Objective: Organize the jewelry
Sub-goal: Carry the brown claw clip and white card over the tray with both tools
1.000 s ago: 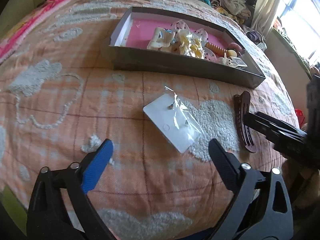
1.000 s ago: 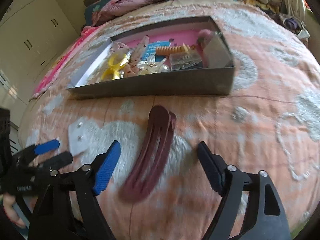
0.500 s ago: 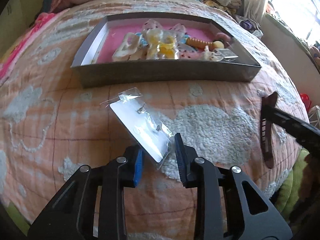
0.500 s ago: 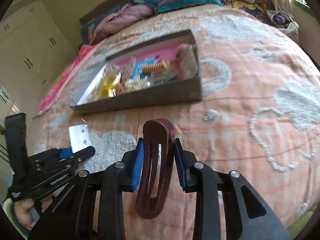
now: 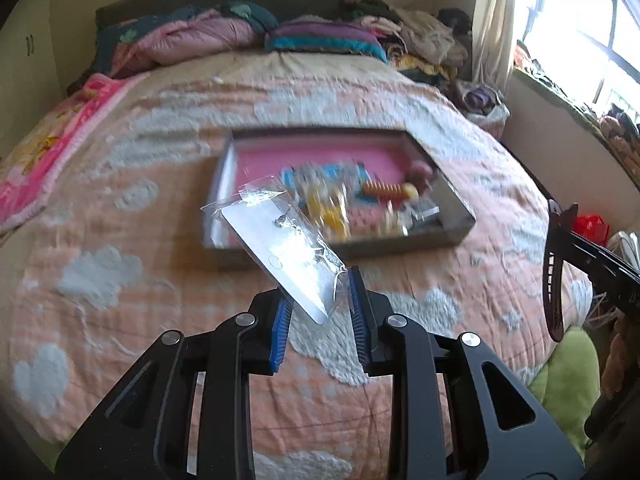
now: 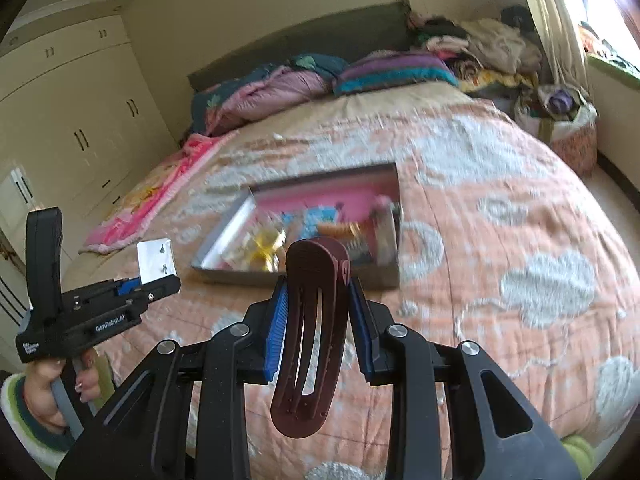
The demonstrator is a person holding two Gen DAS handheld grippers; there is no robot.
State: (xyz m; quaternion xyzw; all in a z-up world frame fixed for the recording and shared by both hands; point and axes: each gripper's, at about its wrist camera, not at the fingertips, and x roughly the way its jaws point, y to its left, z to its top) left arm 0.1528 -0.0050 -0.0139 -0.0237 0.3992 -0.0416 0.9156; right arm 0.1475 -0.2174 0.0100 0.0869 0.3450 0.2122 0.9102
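- Left gripper (image 5: 318,316): jaws nearly closed, clamped on the lower corner of an earring card (image 5: 288,256). The card sits in a clear sleeve, tilted up and to the left, held clear of the bedspread (image 5: 120,208).
- Studs on the card: at least two show in the right wrist view; their form is too small to tell.
- Right gripper (image 6: 318,320): jaws nearly closed, gripping a maroon hair clip (image 6: 312,332) by its sides. The clip stands roughly upright, its rounded top above the fingertips and its lower end hanging below them.
- The same clip shows at the right edge of the left wrist view, held in the air above the bedspread.
- A hand (image 6: 52,380) holds the left gripper's handle, seen at the lower left of the right wrist view.
- Tray (image 5: 460,216): grey walls, pink floor, resting on the bedspread beyond both grippers, apart from both held items.
- Tray contents: yellow pieces (image 5: 328,212), a ribbed orange piece (image 5: 384,190), a blue card and other small items, gathered toward its right half. Motion blur hides detail.
- Beyond the tray: folded blankets (image 5: 200,40) and piled clothes at the head of the bed.
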